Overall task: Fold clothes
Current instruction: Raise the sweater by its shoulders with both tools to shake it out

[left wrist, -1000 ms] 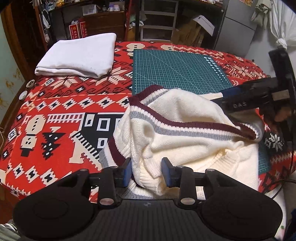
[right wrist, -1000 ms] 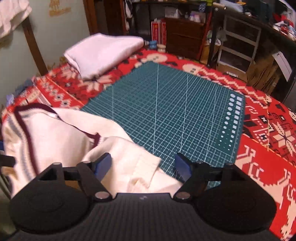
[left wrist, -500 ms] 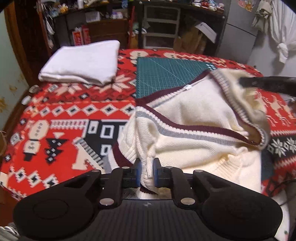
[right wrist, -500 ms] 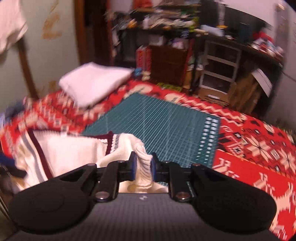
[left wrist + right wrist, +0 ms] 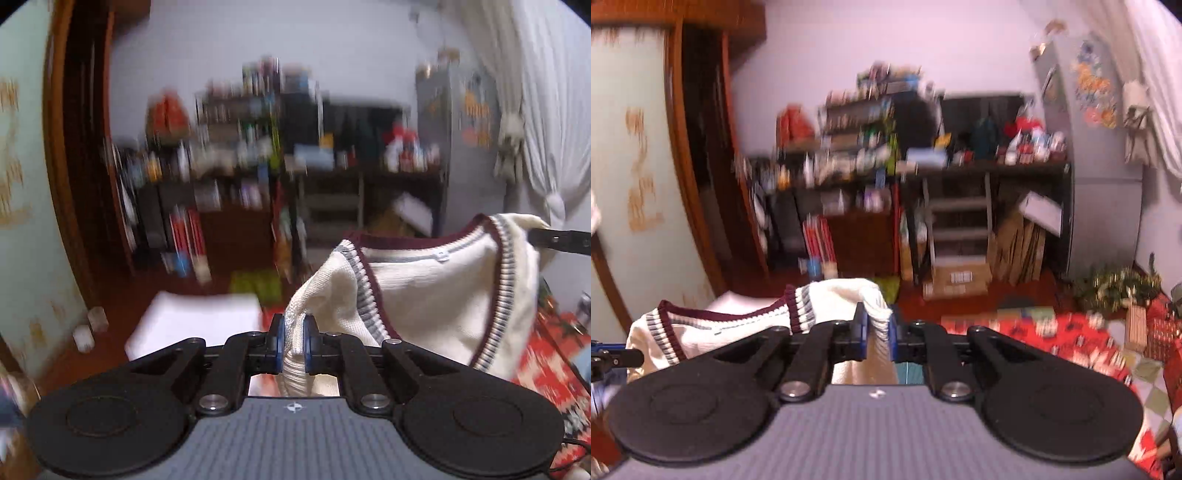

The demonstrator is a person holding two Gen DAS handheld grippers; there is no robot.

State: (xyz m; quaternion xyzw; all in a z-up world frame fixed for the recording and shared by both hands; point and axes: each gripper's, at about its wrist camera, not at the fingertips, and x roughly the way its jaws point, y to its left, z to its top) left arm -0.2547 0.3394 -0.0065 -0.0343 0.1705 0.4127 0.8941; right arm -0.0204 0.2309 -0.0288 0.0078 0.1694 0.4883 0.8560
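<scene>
A cream knitted sweater point(image 5: 436, 295) with maroon and grey striped trim hangs in the air, stretched between my two grippers. My left gripper point(image 5: 294, 343) is shut on a fold of its ribbed edge. At the right edge of the left wrist view, a black finger point(image 5: 554, 239) of the right gripper holds the sweater's far corner. In the right wrist view my right gripper point(image 5: 878, 334) pinches a cream fold of the sweater point(image 5: 738, 325), its jaws still closing on the knit. The lower part of the sweater is hidden below both grippers.
A folded white cloth point(image 5: 195, 321) lies on the bed beyond the left gripper. The red patterned blanket point(image 5: 1052, 332) shows at the right, with a sliver of green cutting mat point(image 5: 908, 373) below the right gripper. Cluttered shelves point(image 5: 871, 177) and cardboard boxes point(image 5: 960, 277) stand behind.
Both grippers closed on folds of the sweater and rose, lifting it off the mat. Both views tilted up from the bed to the room.
</scene>
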